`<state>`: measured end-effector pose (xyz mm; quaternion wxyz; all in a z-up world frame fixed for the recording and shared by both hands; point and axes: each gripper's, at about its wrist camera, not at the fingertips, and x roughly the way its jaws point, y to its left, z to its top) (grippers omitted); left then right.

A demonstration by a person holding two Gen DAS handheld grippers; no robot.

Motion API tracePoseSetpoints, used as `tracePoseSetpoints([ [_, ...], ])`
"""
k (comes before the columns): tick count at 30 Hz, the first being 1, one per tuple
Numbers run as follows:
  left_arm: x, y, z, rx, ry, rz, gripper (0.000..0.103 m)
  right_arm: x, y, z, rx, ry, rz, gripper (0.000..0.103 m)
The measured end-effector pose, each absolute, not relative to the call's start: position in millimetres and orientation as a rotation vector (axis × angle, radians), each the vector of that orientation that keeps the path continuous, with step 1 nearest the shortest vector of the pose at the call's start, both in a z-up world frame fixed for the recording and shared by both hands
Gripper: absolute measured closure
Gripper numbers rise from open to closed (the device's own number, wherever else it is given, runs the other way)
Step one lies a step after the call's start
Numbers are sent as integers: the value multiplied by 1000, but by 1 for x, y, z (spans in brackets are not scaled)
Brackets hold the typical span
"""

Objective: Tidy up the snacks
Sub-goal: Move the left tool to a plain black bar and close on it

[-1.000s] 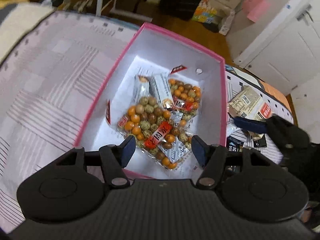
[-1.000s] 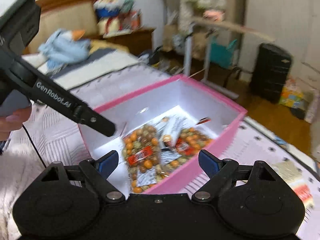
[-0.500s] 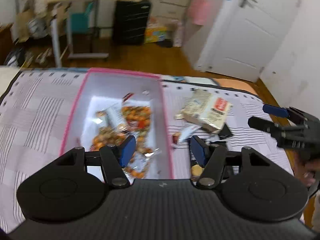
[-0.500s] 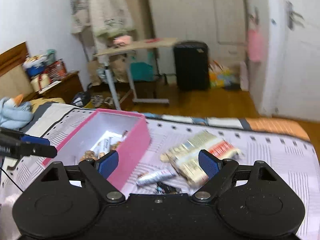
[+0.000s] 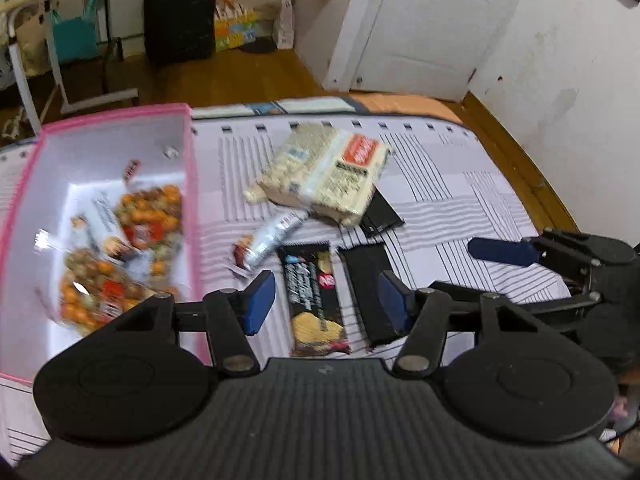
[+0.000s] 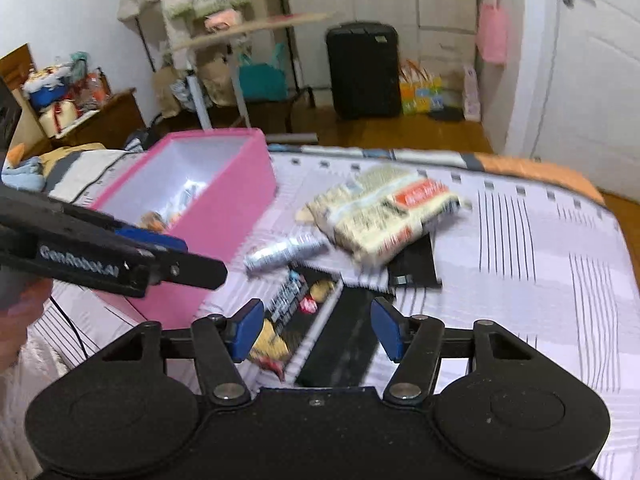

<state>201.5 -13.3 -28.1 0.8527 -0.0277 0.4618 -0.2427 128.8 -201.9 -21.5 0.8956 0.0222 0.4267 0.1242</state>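
Lying on the striped bed cover [image 5: 460,184] are the loose snacks: a big cream rice-cracker bag [image 5: 324,172], a small silver wrapped bar [image 5: 272,240], a black printed snack bar [image 5: 314,300] and plain black packets [image 5: 368,284]. Just beside them stands a pink cardboard box [image 5: 192,184] with bags of orange and brown nuts [image 5: 132,248] inside. The left gripper [image 5: 326,300] hangs over the black bar, fingers wide apart and holding nothing. The right gripper [image 6: 316,328] is spread wide too, with nothing in it.
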Motion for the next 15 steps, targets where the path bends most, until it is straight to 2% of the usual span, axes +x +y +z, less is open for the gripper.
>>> tracePoseSetpoints([
  [4, 202, -20, -59, -73, 1007, -519, 48, 122, -203, -44, 28, 906, 231, 39],
  [10, 198, -37, -88, -95, 968, -562, 50, 123, -203, -76, 36, 950, 255, 38],
  [15, 207, -58, -122, -130, 1041, -607, 59, 127, -196, -104, -14, 935, 247, 35],
])
